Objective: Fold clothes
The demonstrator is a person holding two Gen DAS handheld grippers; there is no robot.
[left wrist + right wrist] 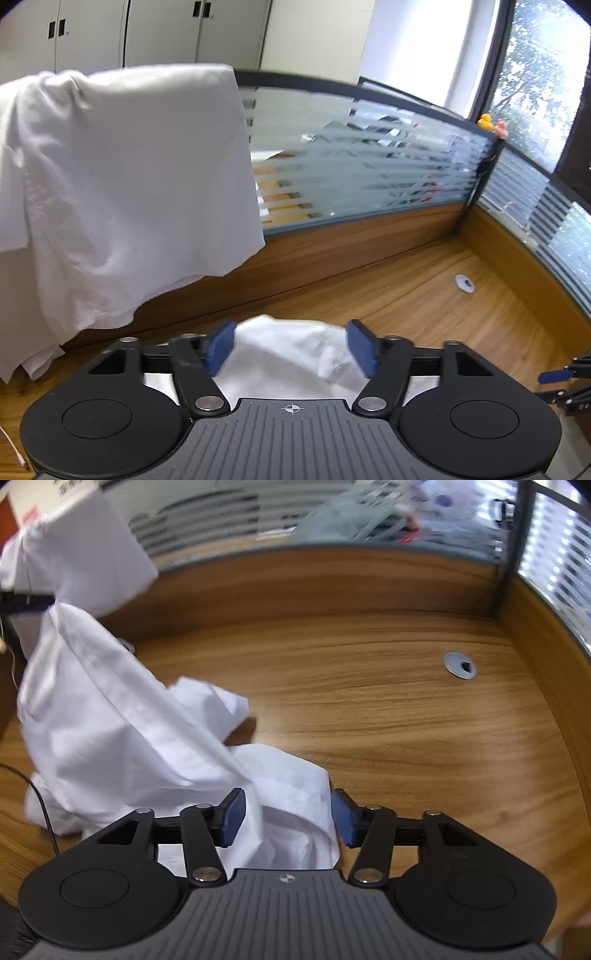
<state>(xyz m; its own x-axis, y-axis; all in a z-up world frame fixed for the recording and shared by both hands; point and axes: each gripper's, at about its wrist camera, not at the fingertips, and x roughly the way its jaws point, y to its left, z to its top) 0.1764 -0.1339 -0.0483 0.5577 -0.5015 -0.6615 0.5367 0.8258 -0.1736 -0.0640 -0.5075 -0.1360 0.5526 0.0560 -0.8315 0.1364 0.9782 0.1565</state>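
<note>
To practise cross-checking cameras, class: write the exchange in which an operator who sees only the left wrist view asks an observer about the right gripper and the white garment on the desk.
Operator: I see only a sliver of the right gripper at my frame's edge. Is it gripping?
Observer: No. Its jaws stand apart, with the white garment between the pads but not pinched.
Operator: Below my left gripper I see just a bit of cloth. How does the rest lie?
Observer: It climbs from the right gripper in a ridge toward the upper left, with a loose fold on the desk beside it.
</note>
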